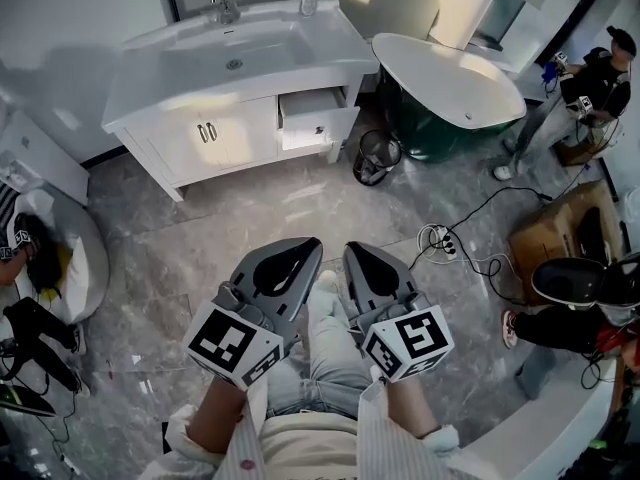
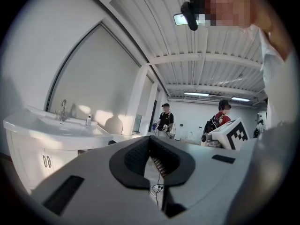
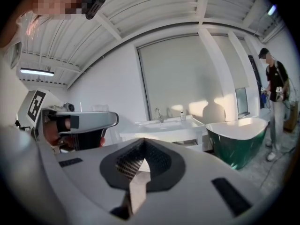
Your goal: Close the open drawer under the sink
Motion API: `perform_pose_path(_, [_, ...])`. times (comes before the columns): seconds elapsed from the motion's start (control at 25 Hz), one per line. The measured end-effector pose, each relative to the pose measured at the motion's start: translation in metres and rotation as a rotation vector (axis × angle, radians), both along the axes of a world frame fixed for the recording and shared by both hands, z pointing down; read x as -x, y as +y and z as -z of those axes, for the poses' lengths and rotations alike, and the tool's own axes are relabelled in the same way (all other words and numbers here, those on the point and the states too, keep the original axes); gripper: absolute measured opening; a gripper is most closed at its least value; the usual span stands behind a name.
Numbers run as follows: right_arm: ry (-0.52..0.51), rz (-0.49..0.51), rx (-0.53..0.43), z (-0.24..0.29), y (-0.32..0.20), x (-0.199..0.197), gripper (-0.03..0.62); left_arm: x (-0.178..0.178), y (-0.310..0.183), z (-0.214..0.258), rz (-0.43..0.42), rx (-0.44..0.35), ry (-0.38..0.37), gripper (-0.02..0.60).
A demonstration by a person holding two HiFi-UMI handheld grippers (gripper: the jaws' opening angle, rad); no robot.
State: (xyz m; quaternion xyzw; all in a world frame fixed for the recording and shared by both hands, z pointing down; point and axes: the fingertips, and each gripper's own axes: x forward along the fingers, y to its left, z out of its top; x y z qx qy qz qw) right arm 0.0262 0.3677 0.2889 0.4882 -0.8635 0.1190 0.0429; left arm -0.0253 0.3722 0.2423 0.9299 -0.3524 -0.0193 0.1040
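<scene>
Drawer (image 1: 312,116) under the sink (image 1: 235,50) stands pulled out, with both grippers well away from it.

It juts from the right end of the cabinet (image 1: 215,136) below the sink, and its inside shows plain white. Right of the sink stands a white bathtub (image 1: 450,80) with a green outside. A dark wire bin (image 1: 375,156) sits on the floor (image 1: 200,238) near the drawer; its contents cannot be made out. The left gripper (image 1: 308,250) and right gripper (image 1: 356,252) are held side by side, well in front of the sink and pointing toward it. The left fingers (image 2: 132,157) are pressed together at the tips and pinch nothing; the right fingers (image 3: 123,166) meet the same way and hold nothing.
</scene>
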Motion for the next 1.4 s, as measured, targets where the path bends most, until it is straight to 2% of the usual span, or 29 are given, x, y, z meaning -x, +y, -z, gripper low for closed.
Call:
perform_pose_path(0.32, [0.007, 0.035, 0.022, -0.011, -0.082, -0.016, 0.006, -0.016, -0.084, -0.004, 0.035, 0.002, -0.004, 0.015])
perform_pose_path(0.56, [0.010, 0.071, 0.042, -0.003, -0.148, -0.035, 0.006, -0.034, -0.148, 0.005, 0.073, 0.017, -0.011, 0.015])
perform_pose_path(0.8, [0.019, 0.121, 0.033, 0.005, -0.201, -0.052, 0.006, -0.053, -0.199, 0.017, 0.115, -0.002, -0.011, 0.015])
perform_pose_path(1.0, [0.034, 0.154, 0.019, 0.006, -0.230, -0.066, 0.006, -0.060, -0.229, 0.017, 0.167, -0.015, -0.004, 0.015])
perform_pose_path(1.4, [0.014, 0.163, 0.056, -0.008, -0.264, -0.080, 0.006, -0.057, -0.264, 0.004, 0.222, 0.019, -0.029, 0.015])
